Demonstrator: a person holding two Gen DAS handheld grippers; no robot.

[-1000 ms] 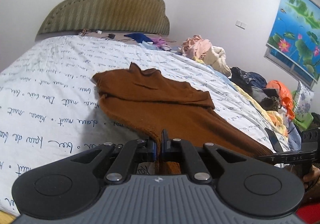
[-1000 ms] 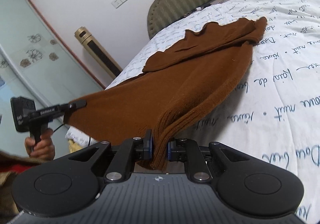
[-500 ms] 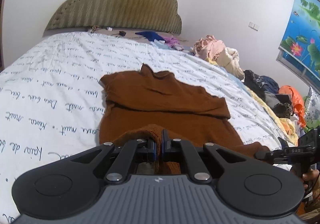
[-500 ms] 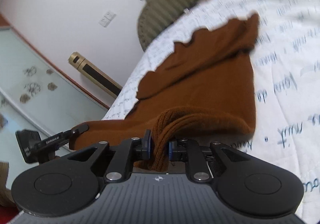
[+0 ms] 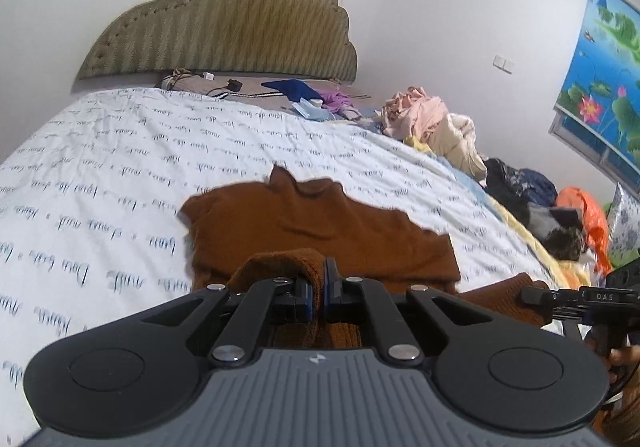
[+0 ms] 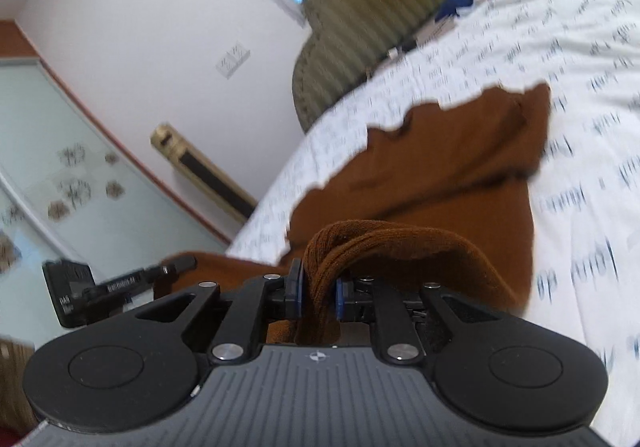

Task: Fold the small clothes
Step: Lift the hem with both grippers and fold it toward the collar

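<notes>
1. Brown knit garment (image 5: 320, 231): lies spread on the bed, collar end toward the headboard; its near hem is lifted and doubled back over the body of the cloth.
2. Left gripper (image 5: 318, 289): jaws drawn narrow, pinching a bunched corner of the hem, which humps up just ahead of the blue pads.
3. Right gripper (image 6: 318, 293): jaws narrow, clamping a thick roll of the same hem (image 6: 380, 247); the cloth arches over to the right of the fingers.
4. Each gripper appears at the edge of the other's view, fingertip on the hem edge: right gripper at far right of the left view (image 5: 576, 297), left gripper at lower left of the right view (image 6: 120, 281).
5. Obscured: the hem stretch between the two grips is hidden behind the gripper bodies; the right view is motion-blurred, its print illegible.
6. Surface: white bedspread (image 5: 100, 167) with dark script print.
7. Room: padded olive headboard (image 5: 240, 23), window above it, white walls, loose clothes pile (image 5: 436, 127) along the bed's right side, lotus picture (image 5: 600, 59).
</notes>
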